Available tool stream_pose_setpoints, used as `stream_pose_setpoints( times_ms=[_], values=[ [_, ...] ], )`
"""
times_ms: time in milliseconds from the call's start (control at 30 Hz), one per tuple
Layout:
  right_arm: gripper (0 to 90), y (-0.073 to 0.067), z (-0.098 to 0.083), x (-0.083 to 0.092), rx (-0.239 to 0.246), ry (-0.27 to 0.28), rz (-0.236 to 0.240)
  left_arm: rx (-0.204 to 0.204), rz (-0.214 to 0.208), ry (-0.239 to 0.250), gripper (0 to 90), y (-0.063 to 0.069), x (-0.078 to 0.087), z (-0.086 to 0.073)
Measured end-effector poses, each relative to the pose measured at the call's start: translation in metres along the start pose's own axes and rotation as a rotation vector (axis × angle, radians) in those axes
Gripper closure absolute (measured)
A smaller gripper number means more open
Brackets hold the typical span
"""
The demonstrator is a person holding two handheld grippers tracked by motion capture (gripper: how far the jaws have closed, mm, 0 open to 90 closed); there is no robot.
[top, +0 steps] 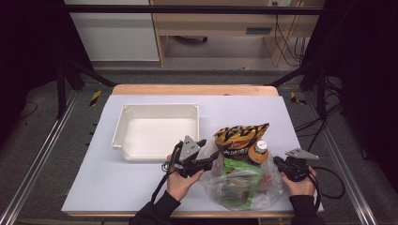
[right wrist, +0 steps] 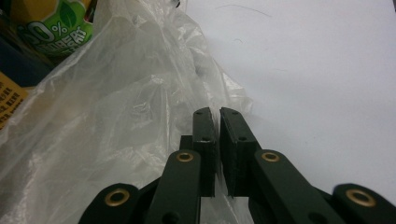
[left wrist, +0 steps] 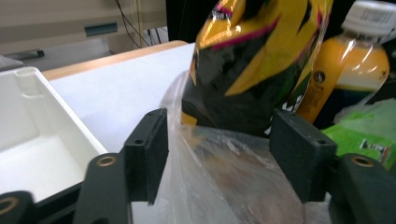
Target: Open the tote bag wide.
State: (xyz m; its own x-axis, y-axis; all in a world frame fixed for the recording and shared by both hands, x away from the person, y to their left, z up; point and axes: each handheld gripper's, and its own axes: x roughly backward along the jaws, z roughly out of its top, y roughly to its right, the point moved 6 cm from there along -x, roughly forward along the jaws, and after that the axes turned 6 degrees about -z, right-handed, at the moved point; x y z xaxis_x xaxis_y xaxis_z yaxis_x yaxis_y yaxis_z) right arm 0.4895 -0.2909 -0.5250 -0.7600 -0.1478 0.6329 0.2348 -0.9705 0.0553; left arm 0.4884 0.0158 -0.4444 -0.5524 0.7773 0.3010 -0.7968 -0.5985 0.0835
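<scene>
High view: white tray (top: 123, 123) beyond the left gripper (left wrist: 219, 154); clear plastic bag (top: 239, 185) of snacks between both grippers. Left jaws open, film between them, unpinched — right gripper (right wrist: 218, 140) nearly closed, pinching the bag's edge.

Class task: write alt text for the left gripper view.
An open hand-held gripper straddles a clear plastic bag with a yellow-black snack bag and an orange bottle behind; a white tray sits left.

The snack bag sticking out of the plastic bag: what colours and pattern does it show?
The snack bag shows jagged yellow and black stripes with pink edging, clearest in the left gripper view.
</scene>
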Motion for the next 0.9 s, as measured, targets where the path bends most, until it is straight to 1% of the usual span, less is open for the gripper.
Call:
stream_pose_setpoints(
  times_ms=[100, 167, 200, 233, 267, 333, 367, 400, 433, 500, 533, 600, 667, 733, 833, 900],
  values=[
    [85.1, 0.000, 0.000, 0.000, -0.007, 0.000, 0.001, -0.021, 0.003, 0.025, 43.4, 0.000, 0.011, 0.010],
    [85.1, 0.000, 0.000, 0.000, -0.008, -0.001, 0.002, -0.024, -0.010, 0.038, 49.4, 0.001, 0.020, 0.015],
    [85.0, 0.000, 0.000, 0.000, -0.006, 0.000, -0.001, -0.029, -0.017, 0.031, 53.6, 0.003, 0.025, 0.015],
    [85.1, 0.000, 0.000, 0.000, -0.006, 0.001, -0.002, -0.041, -0.017, 0.013, 57.4, 0.004, 0.030, 0.014],
    [85.1, 0.000, 0.000, 0.000, -0.004, 0.001, -0.001, -0.054, -0.016, -0.016, 61.8, 0.006, 0.035, 0.009],
    [85.1, 0.000, 0.000, 0.000, -0.006, 0.000, -0.002, -0.060, -0.019, -0.059, 69.7, 0.008, 0.039, 0.000],
    [85.2, 0.000, 0.000, 0.000, -0.007, 0.000, -0.002, -0.053, -0.026, -0.087, 73.1, 0.010, 0.040, -0.007],
    [85.2, 0.000, 0.000, 0.000, -0.002, 0.001, -0.002, -0.051, -0.037, -0.132, 76.5, 0.012, 0.039, -0.017],
    [85.2, 0.001, 0.000, 0.000, 0.001, 0.002, -0.002, -0.062, -0.037, -0.173, 79.6, 0.013, 0.038, -0.026],
    [85.2, 0.001, 0.000, 0.000, 0.000, 0.003, -0.001, -0.089, -0.026, -0.248, 82.7, 0.014, 0.033, -0.041],
    [85.2, 0.001, 0.000, 0.000, -0.002, 0.003, 0.001, -0.089, -0.029, -0.285, 83.6, 0.015, 0.029, -0.051],
    [85.2, 0.001, 0.000, -0.001, -0.001, 0.004, 0.002, -0.095, -0.025, -0.316, 85.1, 0.015, 0.022, -0.062],
    [85.2, 0.001, 0.000, 0.000, -0.003, 0.004, 0.004, -0.114, -0.012, -0.358, 86.1, 0.014, 0.016, -0.072],
    [85.0, 0.002, 0.000, -0.001, 0.001, 0.007, 0.006, -0.112, -0.014, -0.383, 87.1, 0.013, 0.010, -0.079],
    [84.0, 0.002, 0.000, 0.000, -0.018, 0.007, 0.010, -0.115, -0.014, -0.409, 87.8, 0.010, 0.007, -0.086],
    [83.6, 0.003, 0.000, 0.001, -0.018, 0.010, 0.008, -0.113, -0.016, -0.410, 88.1, 0.009, 0.006, -0.087]
  ],
)
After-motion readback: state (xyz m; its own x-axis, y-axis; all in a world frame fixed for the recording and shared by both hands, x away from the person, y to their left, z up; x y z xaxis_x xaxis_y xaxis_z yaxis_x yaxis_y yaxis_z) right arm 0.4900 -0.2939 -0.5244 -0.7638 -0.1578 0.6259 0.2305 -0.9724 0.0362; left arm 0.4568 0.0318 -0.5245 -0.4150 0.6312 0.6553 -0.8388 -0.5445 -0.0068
